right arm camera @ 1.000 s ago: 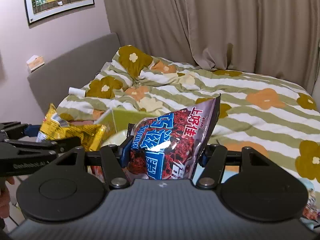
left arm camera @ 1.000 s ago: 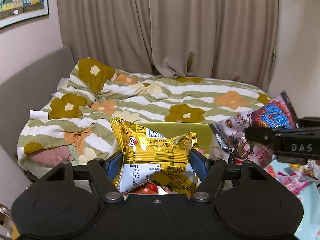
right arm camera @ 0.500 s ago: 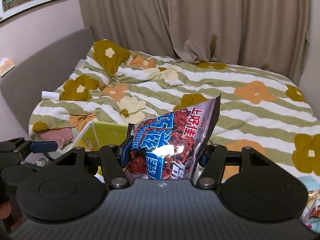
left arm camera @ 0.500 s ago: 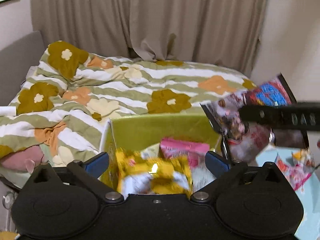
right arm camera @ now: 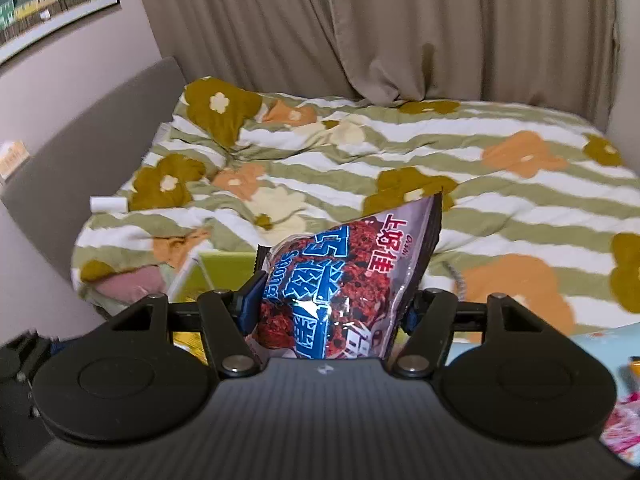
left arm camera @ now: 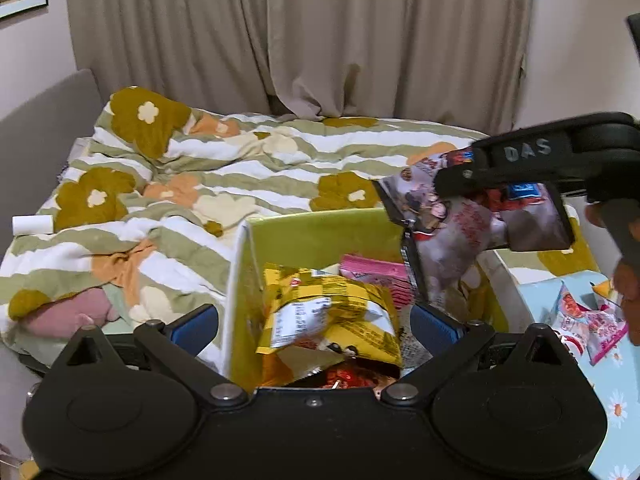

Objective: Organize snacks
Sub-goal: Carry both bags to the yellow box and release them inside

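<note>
My left gripper stands wide open above an open green box. A yellow snack bag lies loose in the box, between the fingers but free of them, beside a pink packet. My right gripper has a purple and blue snack bag between its pads. Its jaws are opening while the pads still touch the bag. In the left wrist view this bag hangs over the box's right rim. The right wrist view shows a corner of the box below left of the bag.
A bed with a floral striped duvet lies behind the box, with a white roll on its left edge. To the right, a light blue cloth carries several small snack packets. A person's hand grips the right tool.
The left gripper opened and the yellow bag dropped from it into the green box. The right gripper carried the purple bag leftward over the box's right side.
</note>
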A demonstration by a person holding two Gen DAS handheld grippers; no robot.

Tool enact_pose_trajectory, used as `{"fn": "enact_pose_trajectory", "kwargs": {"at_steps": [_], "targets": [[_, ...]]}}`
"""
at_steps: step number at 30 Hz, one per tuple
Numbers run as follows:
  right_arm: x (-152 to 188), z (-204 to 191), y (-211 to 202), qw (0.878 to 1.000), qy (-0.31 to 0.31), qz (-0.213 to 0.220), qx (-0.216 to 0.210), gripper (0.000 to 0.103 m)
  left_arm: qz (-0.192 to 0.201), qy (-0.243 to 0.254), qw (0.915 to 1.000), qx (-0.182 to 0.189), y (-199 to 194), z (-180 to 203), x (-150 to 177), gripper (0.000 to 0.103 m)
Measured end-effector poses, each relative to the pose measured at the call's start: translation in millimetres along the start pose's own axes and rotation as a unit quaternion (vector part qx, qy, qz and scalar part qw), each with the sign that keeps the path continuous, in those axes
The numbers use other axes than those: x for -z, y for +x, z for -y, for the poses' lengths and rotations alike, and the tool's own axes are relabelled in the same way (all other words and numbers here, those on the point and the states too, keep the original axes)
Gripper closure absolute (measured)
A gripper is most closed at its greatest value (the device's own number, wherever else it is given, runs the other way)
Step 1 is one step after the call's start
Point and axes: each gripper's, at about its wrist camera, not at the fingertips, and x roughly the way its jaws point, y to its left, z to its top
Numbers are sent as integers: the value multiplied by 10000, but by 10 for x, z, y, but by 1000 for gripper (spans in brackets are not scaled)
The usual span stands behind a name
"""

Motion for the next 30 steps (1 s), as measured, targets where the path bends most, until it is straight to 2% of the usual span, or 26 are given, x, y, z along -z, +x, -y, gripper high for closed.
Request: {"fn": "enact_pose_trajectory", "kwargs": {"at_steps": [1,3,4,9,16,23,30], "targets": [[-16,3,39,9999,95,5,-72,24,6,-1,10000,-26,-2,-8,-8,0],[-29,14,137,9994,284,-11,-208,15,-14,-12,10000,-86,16,-28,-16,0],[-27,21,189,9992,351,-68,-205,0,-37,-23,9999,-109,31,-34,-18,0],[35,87,266,9990,363,-202,-154,0,-152,-45,9997,-158,80,-22,50,0],[107,103,133,9997,165,-176,4,0,-176,-59,9997,-133,52,26,71,0],[78,66,-283,9998,83,162,80,0,64,4,9999,-137,-206,96,-52,0],[140,107,-718,9987,-65,198,458,0,280,293,9992,-13,-415,342,-96,0]]}}
